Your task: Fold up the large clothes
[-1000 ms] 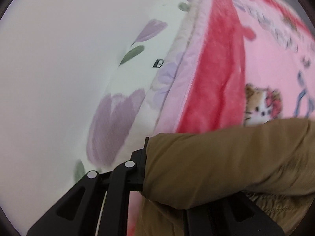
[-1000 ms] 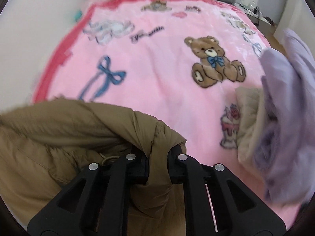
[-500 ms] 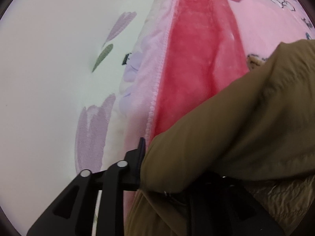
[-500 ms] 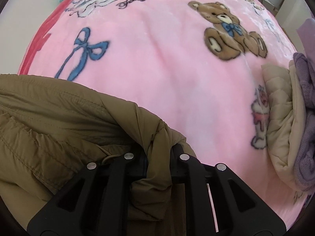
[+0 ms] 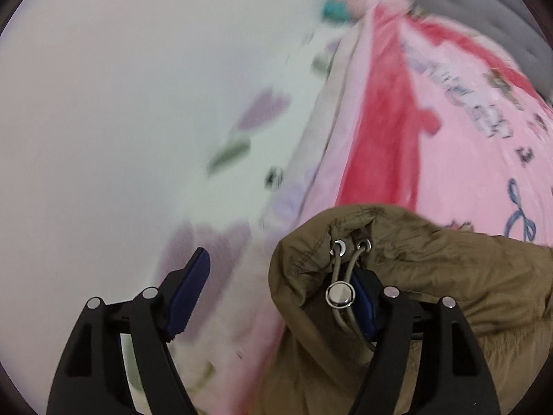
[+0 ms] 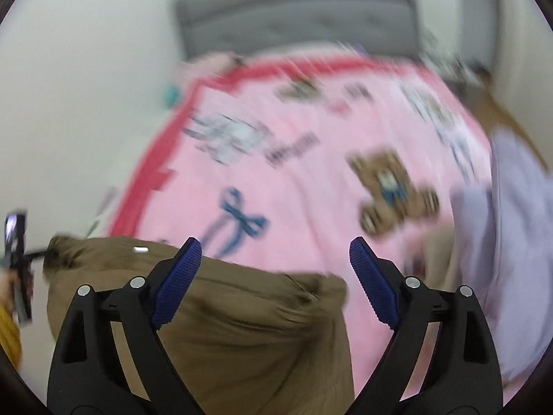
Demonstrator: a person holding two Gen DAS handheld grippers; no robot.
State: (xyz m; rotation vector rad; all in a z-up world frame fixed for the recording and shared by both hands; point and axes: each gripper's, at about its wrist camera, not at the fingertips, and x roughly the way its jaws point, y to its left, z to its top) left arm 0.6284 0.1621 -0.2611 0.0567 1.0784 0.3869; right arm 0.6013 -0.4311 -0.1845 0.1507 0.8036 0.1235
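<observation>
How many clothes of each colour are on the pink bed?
Brown: 1, the brown jacket
Purple: 1, the purple garment
Beige: 1, the beige quilted garment, blurred, lying against the purple one
Total: 3 pieces on the pink blanket

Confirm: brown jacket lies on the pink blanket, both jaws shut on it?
Not quite. The jacket lies on the blanket, but both wrist views show the jaws open; they have just opened. The left gripper has jacket fabric draped over one finger, unclamped; the right gripper holds nothing.
</observation>
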